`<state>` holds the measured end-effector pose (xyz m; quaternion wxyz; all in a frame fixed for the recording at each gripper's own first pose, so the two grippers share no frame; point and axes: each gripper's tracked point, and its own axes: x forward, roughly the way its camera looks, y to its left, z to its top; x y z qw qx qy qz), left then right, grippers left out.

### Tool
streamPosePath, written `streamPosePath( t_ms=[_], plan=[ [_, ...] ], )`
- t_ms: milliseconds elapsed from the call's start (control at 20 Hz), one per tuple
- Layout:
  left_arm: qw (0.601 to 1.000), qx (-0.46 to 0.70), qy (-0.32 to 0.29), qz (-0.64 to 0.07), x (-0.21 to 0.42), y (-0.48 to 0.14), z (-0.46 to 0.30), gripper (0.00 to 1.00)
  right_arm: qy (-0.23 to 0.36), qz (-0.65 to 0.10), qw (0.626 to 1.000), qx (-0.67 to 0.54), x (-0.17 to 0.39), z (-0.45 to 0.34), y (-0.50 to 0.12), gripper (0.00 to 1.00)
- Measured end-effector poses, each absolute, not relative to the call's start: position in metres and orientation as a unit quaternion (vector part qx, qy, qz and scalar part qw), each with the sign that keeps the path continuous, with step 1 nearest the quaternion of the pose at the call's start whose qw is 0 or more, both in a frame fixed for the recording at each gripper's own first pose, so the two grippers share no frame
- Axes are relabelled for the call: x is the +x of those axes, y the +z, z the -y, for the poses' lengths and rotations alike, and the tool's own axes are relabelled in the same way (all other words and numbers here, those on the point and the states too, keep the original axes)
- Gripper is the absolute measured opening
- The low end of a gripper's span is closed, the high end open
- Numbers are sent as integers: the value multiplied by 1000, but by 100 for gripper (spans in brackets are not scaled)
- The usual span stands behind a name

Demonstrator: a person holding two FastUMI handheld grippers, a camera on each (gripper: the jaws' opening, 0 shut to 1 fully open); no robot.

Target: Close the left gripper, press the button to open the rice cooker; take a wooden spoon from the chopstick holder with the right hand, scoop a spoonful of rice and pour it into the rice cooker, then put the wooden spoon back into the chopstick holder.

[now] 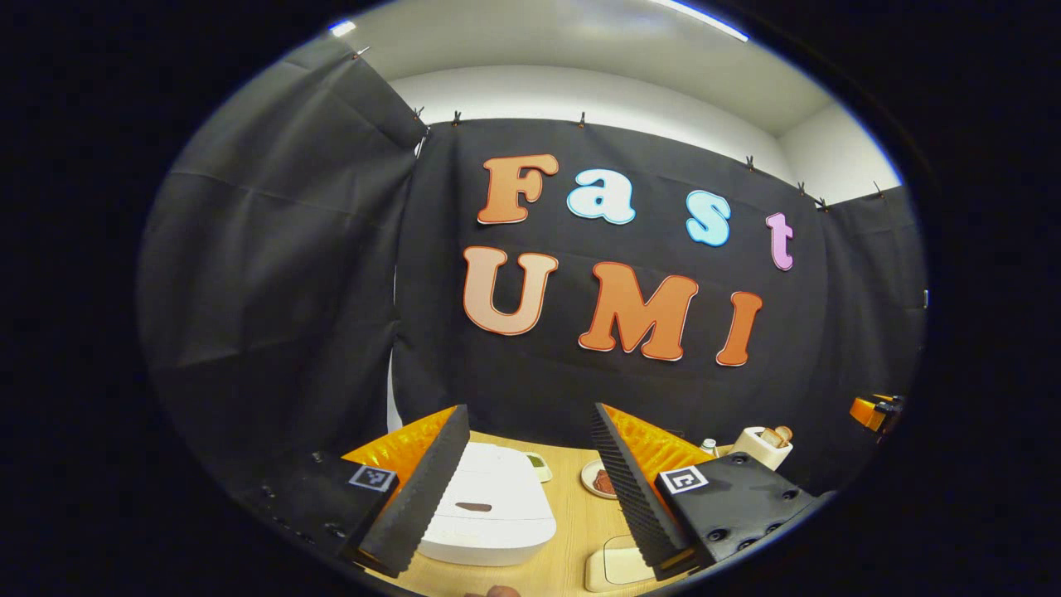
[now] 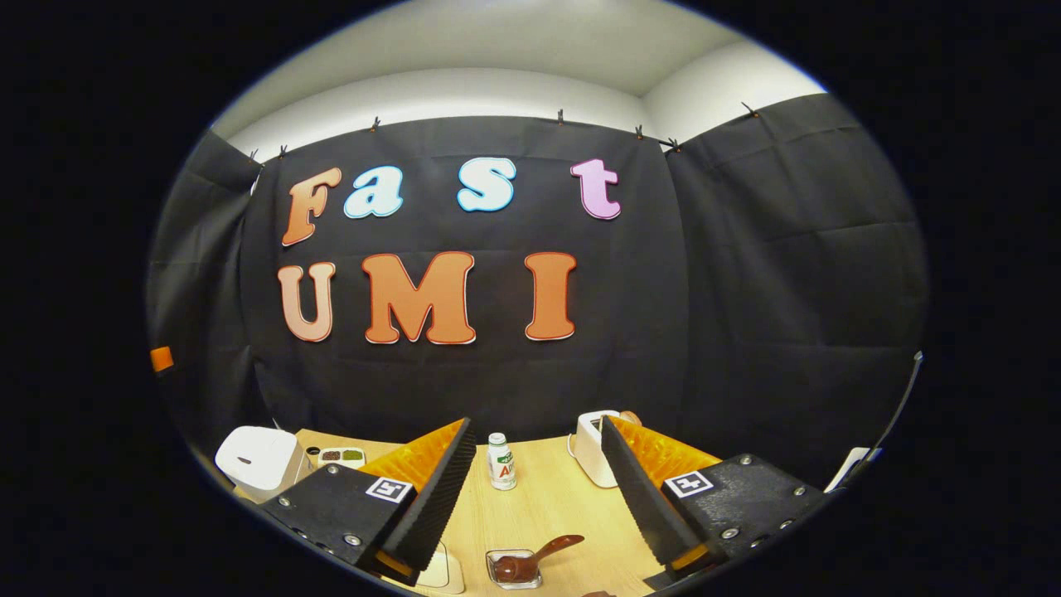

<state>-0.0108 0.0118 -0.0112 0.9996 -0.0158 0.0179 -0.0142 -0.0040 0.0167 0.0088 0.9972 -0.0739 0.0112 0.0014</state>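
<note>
A: Both grippers are hanging above the near edge of the tabletop [image 2: 547, 506], nothing in either. The left gripper [image 1: 530, 489] is standing wide open over the rice cooker [image 1: 489, 514], whose lid is lying shut, and the right gripper [image 2: 539, 497] is gaping just as wide.

B: So the first risk is pressing with spread jaws?

A: That is my judgement. The task is asking for closed fingers; left open, they may be straddling the button and sliding off the smooth lid. The slot on the lid may be the release, though I cannot tell.

B: And the spoon?

A: The white chopstick holder [image 2: 593, 448] is standing toward the far edge with something brown poking out of the top, probably the wooden spoon [image 1: 777, 434]. It looks light and tall, so a sideways pull could be tipping it.

B: Other containers?

A: A small clear dish [image 2: 514, 569] near the front edge is holding a dark spoon, contents unclear. A small bottle [image 2: 500, 461] is standing mid-table, and a divided tray [image 2: 341, 455] beside the cooker is holding greenish and dark portions.
</note>
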Motion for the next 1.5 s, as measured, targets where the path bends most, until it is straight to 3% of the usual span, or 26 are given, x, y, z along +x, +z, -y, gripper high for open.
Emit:
streamPosePath(
  t_ms=[550, 650, 700, 850, 950, 1500],
  plan=[
    [1000, 11, -4, -7, 1, -2, -23, 99, 1, -15, 996, -84, -6, -17, 9, 95],
    [1000, 13, -4, -5, 1, -1, -23, 100, 3, -17, 997, -81, -5, -19, 8, 100],
    [1000, 14, 0, -1, -1, 1, -25, 84, 4, -17, 997, -80, -6, -19, 7, 95],
    [999, 32, 21, 2, -2, 0, -38, 36, 3, -22, 996, -87, -6, -18, 5, 95],
    [999, 30, -1, -18, -5, -7, -28, 7, 2, -26, 995, -91, -8, -18, 2, 95],
    [994, 26, -24, -108, 26, -61, -40, 4, 3, -39, 994, -100, -15, -23, -9, 95]
  ],
)
